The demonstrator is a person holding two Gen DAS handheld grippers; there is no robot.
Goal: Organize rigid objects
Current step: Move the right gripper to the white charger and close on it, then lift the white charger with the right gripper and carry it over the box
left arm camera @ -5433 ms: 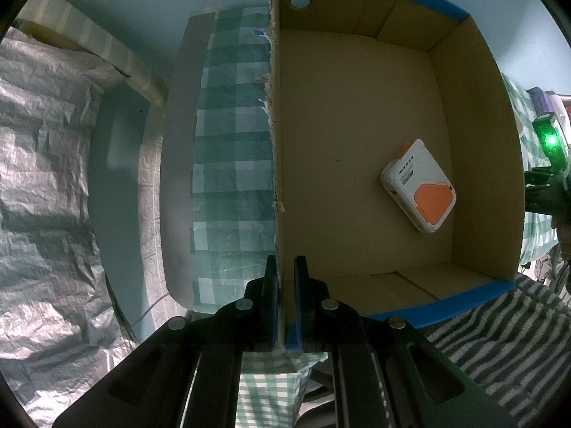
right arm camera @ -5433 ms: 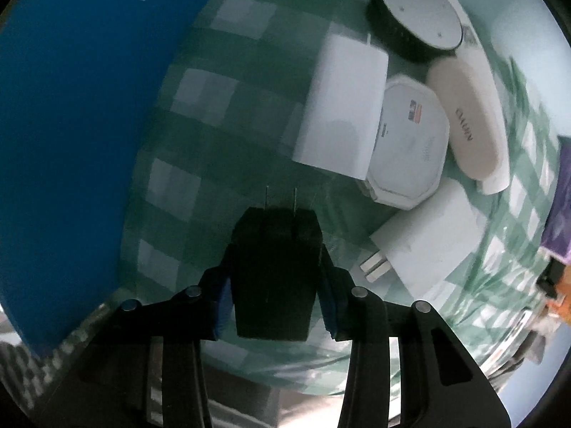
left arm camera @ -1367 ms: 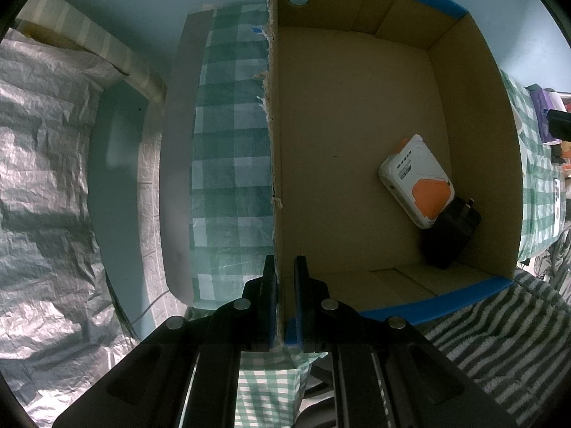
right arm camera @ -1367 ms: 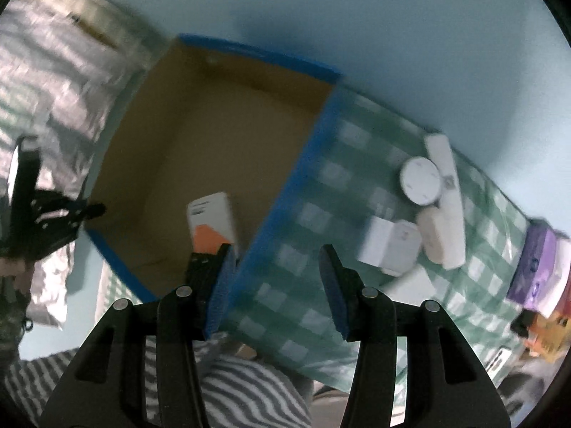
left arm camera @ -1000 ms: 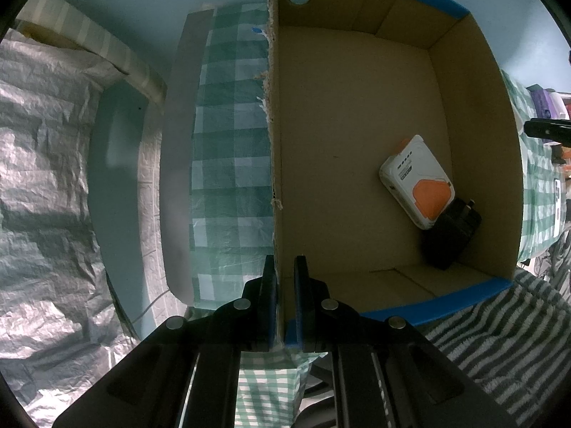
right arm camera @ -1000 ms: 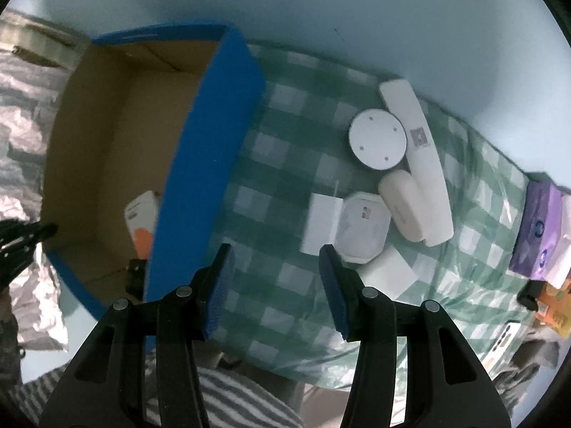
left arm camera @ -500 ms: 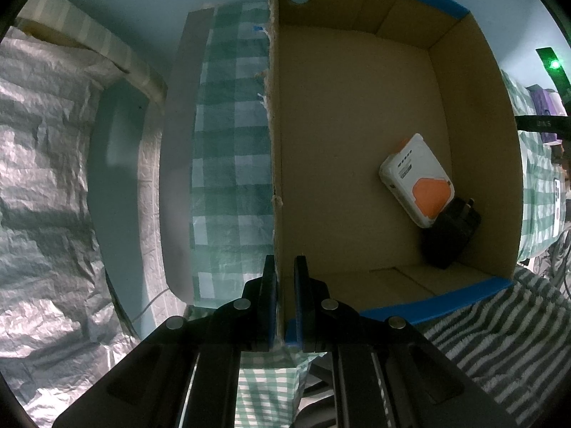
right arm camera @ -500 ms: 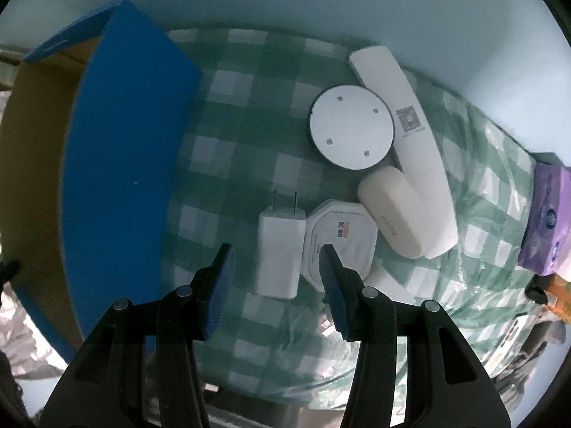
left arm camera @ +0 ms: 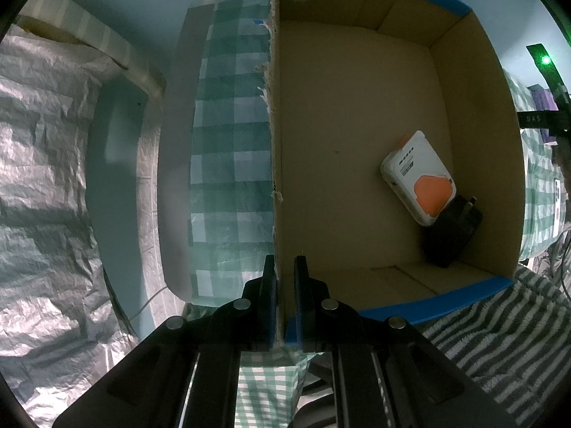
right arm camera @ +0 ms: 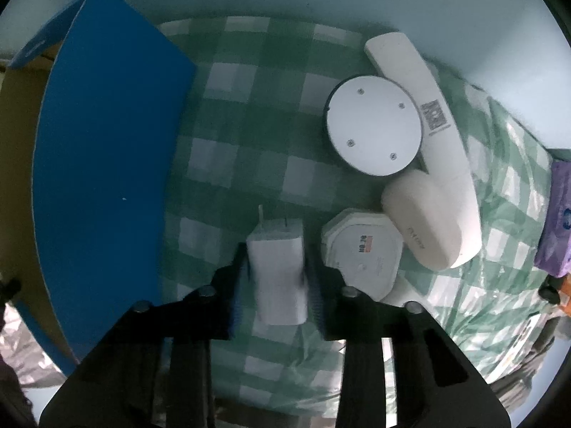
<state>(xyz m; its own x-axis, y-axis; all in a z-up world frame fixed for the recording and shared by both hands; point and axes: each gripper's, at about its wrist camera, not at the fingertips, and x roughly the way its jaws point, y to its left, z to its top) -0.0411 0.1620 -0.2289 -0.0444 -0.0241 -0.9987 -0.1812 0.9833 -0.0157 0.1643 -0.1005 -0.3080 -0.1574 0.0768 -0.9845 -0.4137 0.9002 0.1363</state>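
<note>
My right hand-held gripper (right arm camera: 278, 278) straddles the white charger (right arm camera: 280, 274), fingers wide on either side, not yet clamped. The charger lies on the checked worktop (right arm camera: 249, 114), prongs at twelve o'clock, with the octagonal white box (right arm camera: 362, 249) just beside it at three. My left hand-held gripper (left arm camera: 284, 278) is pinched narrow on the wall of the cardboard box (left arm camera: 349, 114), where the orange-and-white device (left arm camera: 419, 182) and black adapter (left arm camera: 451, 230) already sit. Risk, I reckon: my three o'clock finger clips the octagonal box and drags it. The writing is too blurred to read; the long white bar (right arm camera: 424, 107) carries a QR code.
</note>
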